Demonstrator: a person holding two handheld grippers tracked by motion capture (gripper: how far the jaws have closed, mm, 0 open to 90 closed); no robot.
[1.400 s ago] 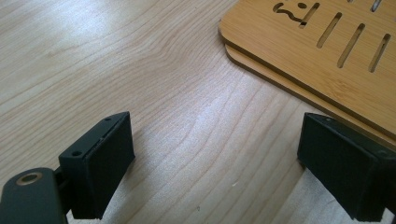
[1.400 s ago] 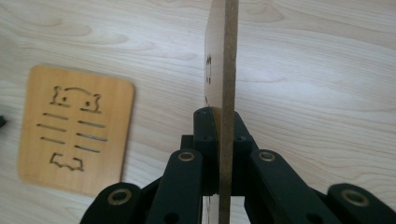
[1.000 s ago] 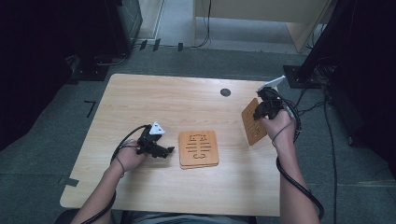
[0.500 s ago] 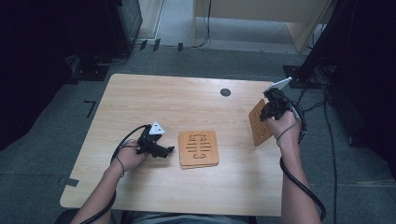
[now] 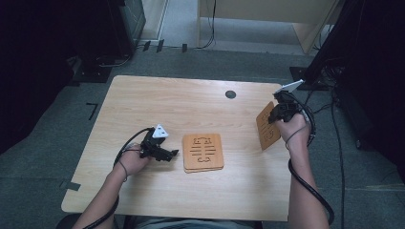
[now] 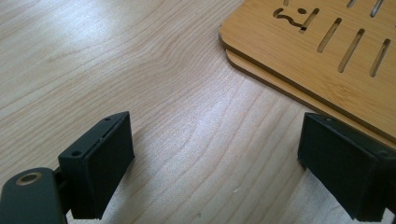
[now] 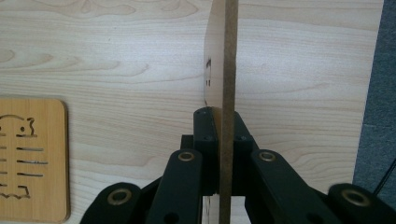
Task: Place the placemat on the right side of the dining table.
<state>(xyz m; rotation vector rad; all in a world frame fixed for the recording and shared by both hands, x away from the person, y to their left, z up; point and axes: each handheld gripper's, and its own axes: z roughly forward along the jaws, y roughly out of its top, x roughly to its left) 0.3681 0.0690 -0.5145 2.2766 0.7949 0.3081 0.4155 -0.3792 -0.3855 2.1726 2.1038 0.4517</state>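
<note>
Two square bamboo coasters with cut-out slots lie stacked (image 5: 203, 152) in the middle of the wooden table (image 5: 191, 102). My left gripper (image 5: 173, 153) rests on the table just left of the stack, open, with bare wood between its jaws; the stack's corner (image 6: 299, 51) lies ahead of it to the right. My right gripper (image 5: 273, 117) is raised near the table's right edge, shut on a third coaster (image 5: 266, 126) held on edge. In the right gripper view that coaster (image 7: 224, 60) stands as a thin vertical board pinched between the jaws.
A small dark round grommet (image 5: 230, 94) sits in the tabletop near the far edge. Grey floor surrounds the table, with cables (image 5: 334, 129) trailing at the right and dark equipment at the back left. The table's right edge (image 7: 371, 93) is close to the held coaster.
My right gripper has carried the held coaster a little farther right and toward the far side. The left gripper and the stack have stayed put.
</note>
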